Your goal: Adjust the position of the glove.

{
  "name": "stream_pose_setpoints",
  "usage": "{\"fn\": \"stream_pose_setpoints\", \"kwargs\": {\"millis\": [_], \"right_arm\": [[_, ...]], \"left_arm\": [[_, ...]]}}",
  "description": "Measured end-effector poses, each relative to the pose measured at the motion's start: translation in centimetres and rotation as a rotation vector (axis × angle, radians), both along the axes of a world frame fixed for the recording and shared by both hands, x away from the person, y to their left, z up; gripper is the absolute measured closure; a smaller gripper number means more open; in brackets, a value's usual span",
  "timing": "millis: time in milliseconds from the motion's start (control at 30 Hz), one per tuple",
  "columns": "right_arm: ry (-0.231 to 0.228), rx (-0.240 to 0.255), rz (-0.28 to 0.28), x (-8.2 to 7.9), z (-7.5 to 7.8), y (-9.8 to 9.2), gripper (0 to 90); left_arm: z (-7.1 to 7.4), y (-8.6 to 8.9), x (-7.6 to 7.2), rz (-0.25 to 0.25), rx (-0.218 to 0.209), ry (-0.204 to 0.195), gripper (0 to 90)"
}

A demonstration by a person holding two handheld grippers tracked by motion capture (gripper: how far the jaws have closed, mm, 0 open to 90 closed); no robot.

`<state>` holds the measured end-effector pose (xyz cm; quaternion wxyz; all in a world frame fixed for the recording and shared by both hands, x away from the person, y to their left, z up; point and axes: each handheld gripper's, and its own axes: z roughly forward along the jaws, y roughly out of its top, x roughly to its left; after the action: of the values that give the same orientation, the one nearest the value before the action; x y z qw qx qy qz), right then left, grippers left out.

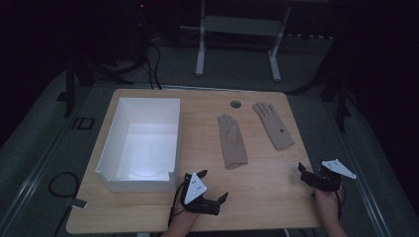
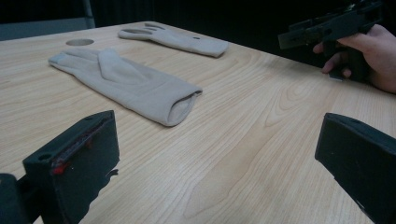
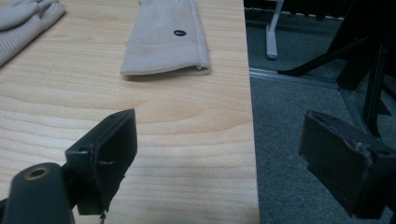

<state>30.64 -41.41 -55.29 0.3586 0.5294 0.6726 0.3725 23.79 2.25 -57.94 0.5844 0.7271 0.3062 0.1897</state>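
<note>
beige knit gloves (image 1: pixel 232 140) flat on table (one dotted)

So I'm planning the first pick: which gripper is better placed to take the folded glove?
Left. The left gripper is open and faces the folded glove's cuff across bare table; the right gripper sits nearer the flat glove.

Two gloves (image 1: pixel 232 141) (image 1: pixel 273 125) lie right of the box (image 1: pixel 142 143) on the table (image 1: pixel 267 192).
</note>
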Motion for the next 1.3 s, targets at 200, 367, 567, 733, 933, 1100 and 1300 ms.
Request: {"fn": "stream_pose_setpoints", "kwargs": {"millis": [200, 367, 567, 733, 933, 1100, 1300], "right_arm": [[0.008, -0.026, 0.0, 0.0, 1.0, 0.0, 11.4], [0.071, 0.006, 0.019, 0.5, 2.5, -0.2, 13.5], [0.134, 0.085, 0.055, 1.9, 4.3, -0.1, 11.8], [0.122, 0.07, 0.087, 2.6, 5.6, 0.9, 11.2], [0.104, 0.071, 0.129, 3.6, 7.3, 2.2, 11.3], [0.092, 0.068, 0.153, 4.4, 8.4, 3.3, 12.7], [0.083, 0.07, 0.183, 5.3, 9.5, 4.5, 13.5]], "left_arm": [[0.0, 0.0, 0.0, -0.007, 0.005, 0.001, 0.2], [0.0, 0.0, 0.1, -0.009, -0.001, 0.006, 0.2], [0.0, 0.0, 0.1, -0.012, 0.003, 0.004, 0.2], [0.0, 0.0, 0.1, -0.016, 0.003, 0.007, 0.2], [0.0, 0.0, 0.1, -0.02, 0.002, 0.007, 0.2], [0.0, 0.0, 0.1, -0.02, 0.002, 0.007, 0.2], [0.0, 0.0, 0.1, -0.023, 0.002, 0.008, 0.2]]}}
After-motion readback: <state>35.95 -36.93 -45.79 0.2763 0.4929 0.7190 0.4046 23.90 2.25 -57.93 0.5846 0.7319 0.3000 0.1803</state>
